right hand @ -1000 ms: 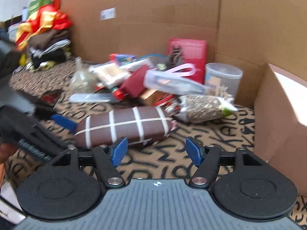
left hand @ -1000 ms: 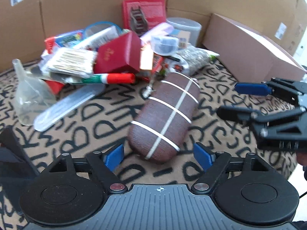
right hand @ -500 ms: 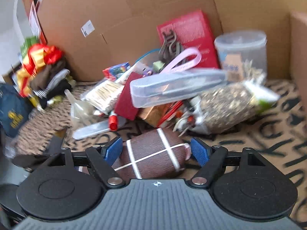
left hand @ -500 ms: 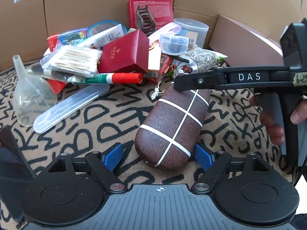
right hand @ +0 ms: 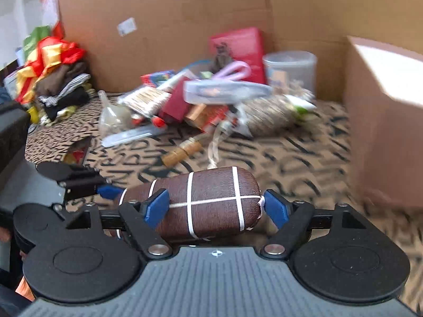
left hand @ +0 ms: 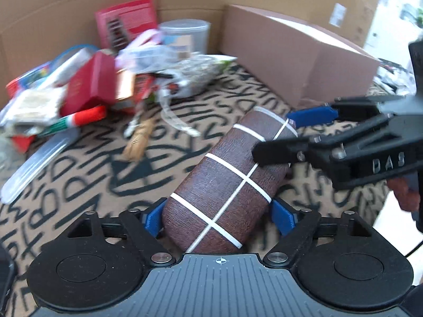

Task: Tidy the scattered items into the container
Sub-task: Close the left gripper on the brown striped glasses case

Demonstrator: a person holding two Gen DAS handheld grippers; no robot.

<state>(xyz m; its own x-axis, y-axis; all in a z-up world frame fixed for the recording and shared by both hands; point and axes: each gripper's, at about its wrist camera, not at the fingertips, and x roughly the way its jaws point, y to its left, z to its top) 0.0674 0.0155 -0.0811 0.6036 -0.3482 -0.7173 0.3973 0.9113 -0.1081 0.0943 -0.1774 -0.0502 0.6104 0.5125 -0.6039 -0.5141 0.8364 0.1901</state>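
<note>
1. The brown case (left hand: 224,185) now lies clear of the clutter pile (left hand: 87,84), closer in than a second ago; a straw-coloured tassel (left hand: 137,142) that lay by its end sits bare on the patterned cloth (left hand: 79,185).
2. The left gripper (left hand: 218,216) straddles the case's near end, jaws wide, pads just beside its flanks; I judge it released, not clenched.
3. The right gripper (right hand: 216,207) has swung round to the far end; one pad meets the case's tip, the other finger lies over its top; jaws spread, no pinch visible.
4. So the case is bracketed at both ends, not yet lifted with any certainty; a firm squeeze seems due next.
5. The cardboard box (left hand: 290,60) stands just right of the case, its near corner close; bare cloth lies between, while the cardboard wall (left hand: 66,5) shuts off the back.
</note>
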